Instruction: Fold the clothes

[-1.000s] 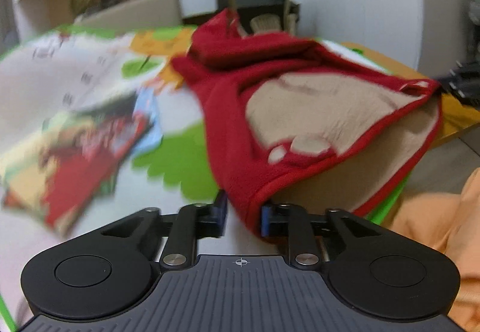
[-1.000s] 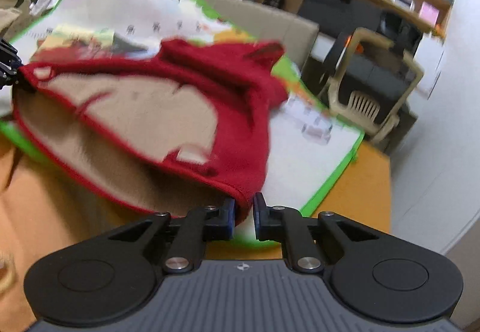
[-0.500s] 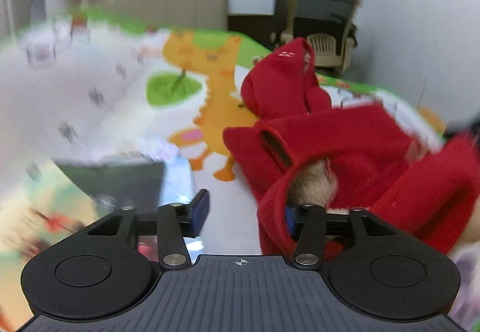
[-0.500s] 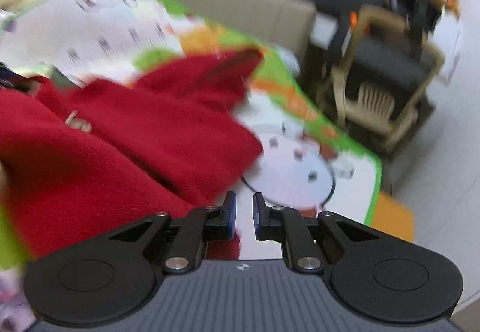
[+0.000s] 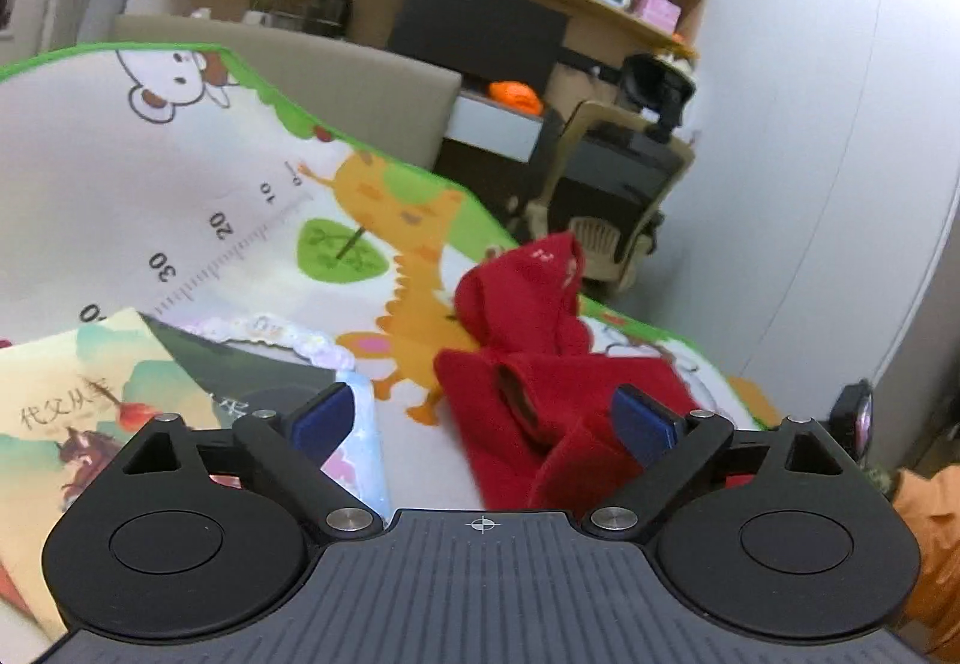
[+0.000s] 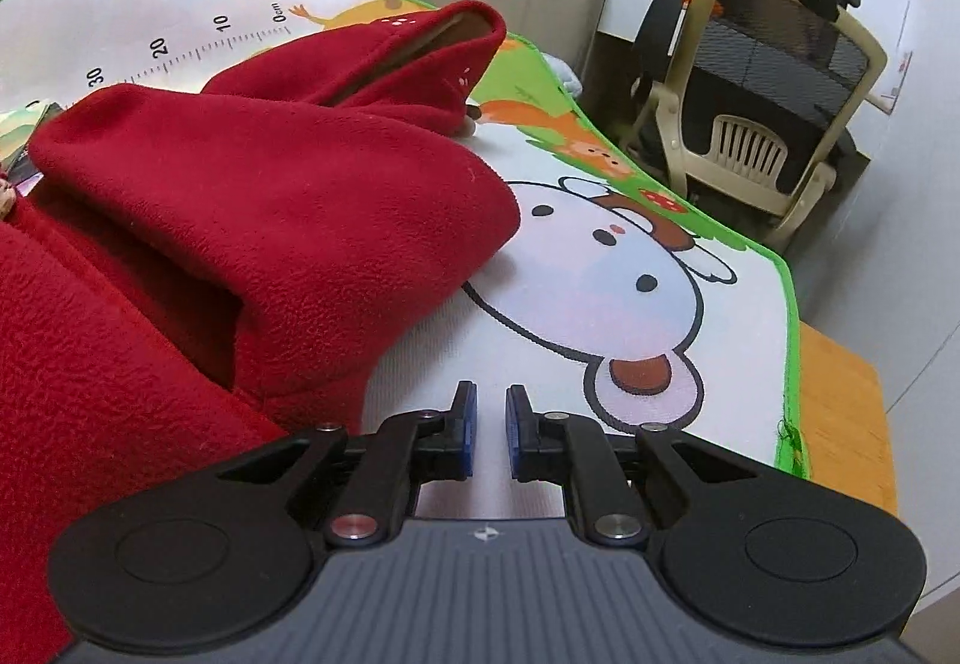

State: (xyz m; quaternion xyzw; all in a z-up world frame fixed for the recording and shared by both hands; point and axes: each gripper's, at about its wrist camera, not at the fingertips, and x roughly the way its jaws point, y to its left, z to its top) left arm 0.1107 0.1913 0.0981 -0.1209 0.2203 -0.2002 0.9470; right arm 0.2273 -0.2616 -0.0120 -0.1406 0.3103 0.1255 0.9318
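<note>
Left wrist view: left hand-held gripper [image 5: 480, 418] spread wide, empty — right hand-held gripper [image 6: 486, 436] slightly parted, empty, beside red fleece garment [image 6: 252, 196].

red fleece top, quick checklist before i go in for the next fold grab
1. Left gripper free to grasp: ok, jaws wide apart, nothing between them.
2. Right gripper free to grasp: ok for empty, but the jaws stand only a narrow gap apart; open wider first.
3. Red fleece top resting on the play mat: ok, no gripper holds it.
4. Top lying flat for folding: not ok, it is bunched, with raised folds and a sleeve sticking up.
5. Hem and second sleeve located: cannot tell, hidden in the heap.
6. Fold area clear: not ok, a picture book lies on the mat beside the top.
</note>
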